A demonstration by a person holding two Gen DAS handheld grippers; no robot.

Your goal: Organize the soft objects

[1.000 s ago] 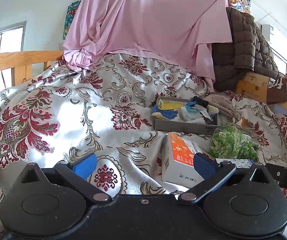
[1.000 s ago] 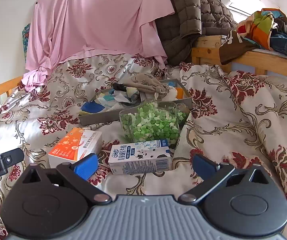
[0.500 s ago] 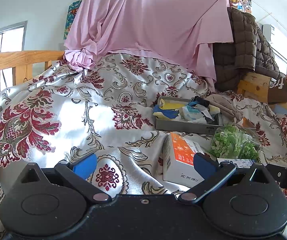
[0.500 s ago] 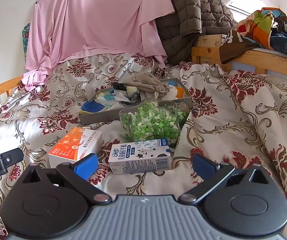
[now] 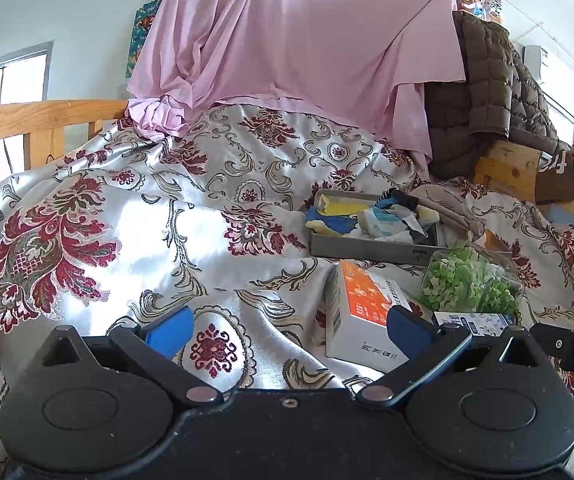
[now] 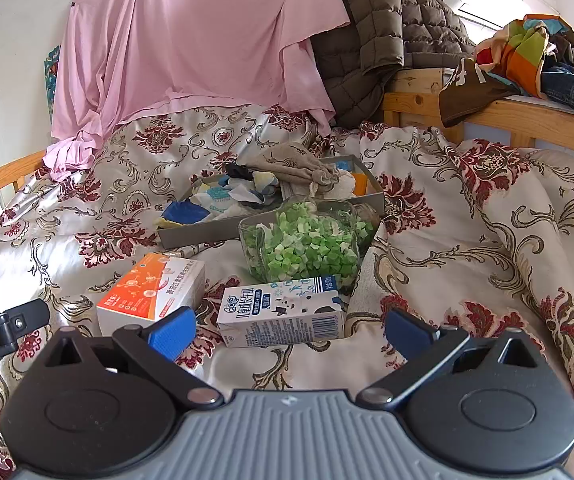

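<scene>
A grey tray (image 6: 203, 233) on the bed holds several soft cloths and socks (image 6: 243, 192), with a beige cloth bag (image 6: 291, 166) lying over its far side. The tray also shows in the left wrist view (image 5: 367, 245). My left gripper (image 5: 289, 330) is open and empty, low over the bedspread, left of an orange and white box (image 5: 361, 308). My right gripper (image 6: 289, 330) is open and empty, just in front of a milk carton (image 6: 283, 312).
A clear container of green bits (image 6: 307, 240) stands between the carton and the tray. The orange and white box (image 6: 151, 292) lies left of the carton. A pink sheet (image 6: 191, 40), a brown jacket (image 6: 383, 28) and wooden rails (image 6: 527, 116) stand behind.
The left gripper has drifted slightly, so the tray and boxes sit a little lower and further right in its view. The right gripper has barely moved. Both stay open.
</scene>
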